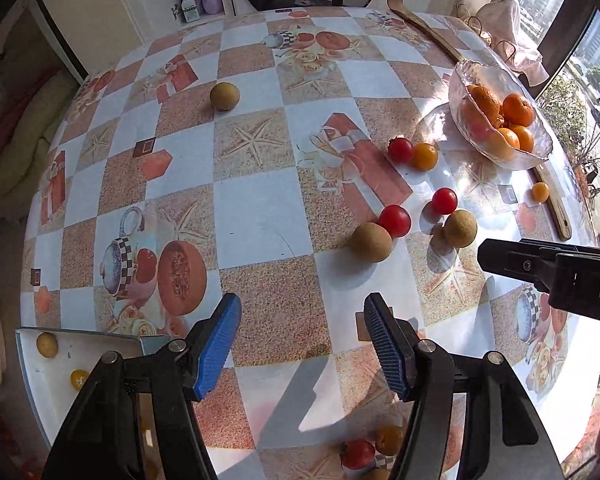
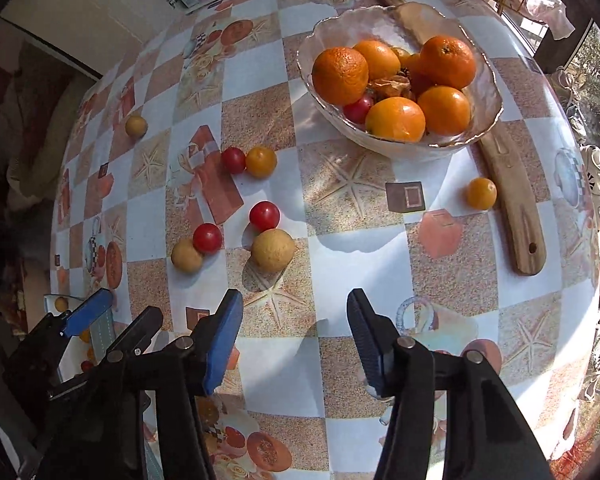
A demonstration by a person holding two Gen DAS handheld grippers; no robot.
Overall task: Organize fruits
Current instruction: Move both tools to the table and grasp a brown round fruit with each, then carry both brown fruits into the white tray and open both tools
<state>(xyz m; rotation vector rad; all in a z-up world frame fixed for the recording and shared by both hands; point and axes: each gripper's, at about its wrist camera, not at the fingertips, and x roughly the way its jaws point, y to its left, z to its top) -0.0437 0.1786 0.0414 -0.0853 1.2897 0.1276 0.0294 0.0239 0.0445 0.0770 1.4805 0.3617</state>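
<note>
Hovering low over the checked worktop [image 2: 352, 364], both tools are empty right now: the right gripper [image 2: 296, 336] has its jaws well apart, and the left gripper [image 1: 302, 344] is spread just as wide, nothing between the pads. Centre-left in the right wrist view sits the loose cluster: a tan round fruit [image 2: 273, 250] just below a red tomato [image 2: 264, 215], and left of them a second red tomato [image 2: 207, 238] touching a smaller tan fruit [image 2: 186, 255]. Upper centre, the glass bowl [image 2: 488, 120] already carries oranges [image 2: 340, 76]. A yellow tomato [image 2: 481, 193] lies beside the wooden board [image 2: 516, 200] at right. At the lower left edge of the left wrist view, a white tray [image 1: 100, 354] holds a few small fruits. My read: the tan round fruit is the likely pick. Come in straddling its widest part, close gently, because a round skin will squirt sideways, and keep clear of that red tomato just above it.
</note>
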